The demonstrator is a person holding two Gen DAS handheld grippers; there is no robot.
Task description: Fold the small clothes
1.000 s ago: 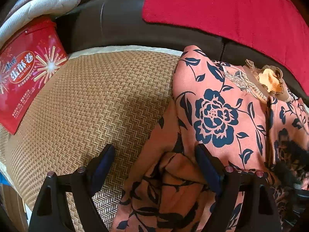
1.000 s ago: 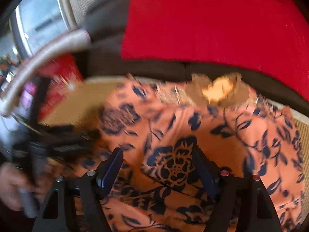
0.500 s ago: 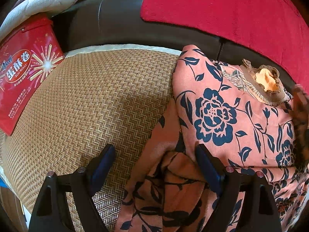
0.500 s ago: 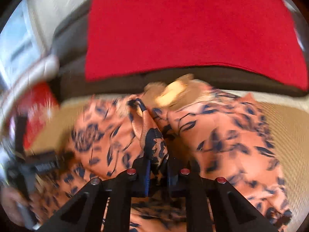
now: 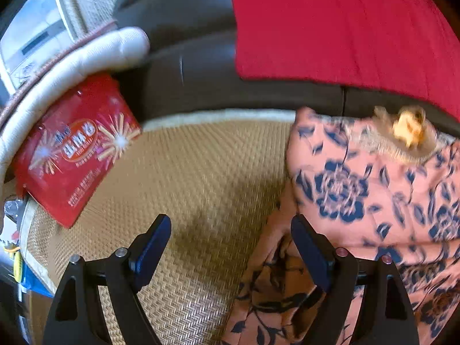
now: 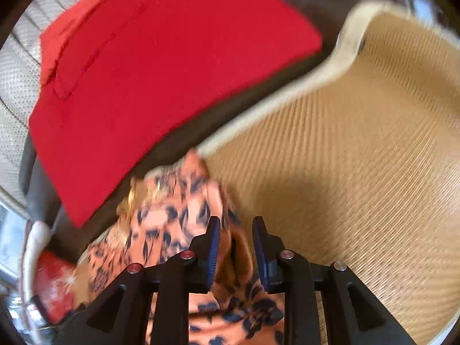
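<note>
Your left tongs (image 5: 230, 244) stand wide open and hold nothing: the left finger hangs over the bare mat (image 5: 201, 172), the right finger sits at the edge of the garment (image 5: 359, 189). That garment, orange with dark blue flowers, lies on the mat with its collar against the dark sofa back (image 5: 201, 80), and a bunched part of it trails down by the right finger. A red box (image 5: 74, 149) leans at the mat's far left edge, under a white cushion (image 5: 86, 54). A red cloth (image 5: 345, 28) hangs on the sofa back above the garment.

Your right tongs (image 6: 235, 247) are nearly closed, with a fold of the garment (image 6: 172, 215) between the fingers; the blur hides whether the pads press it. Bare mat (image 6: 359, 172) spreads to the right of the garment.
</note>
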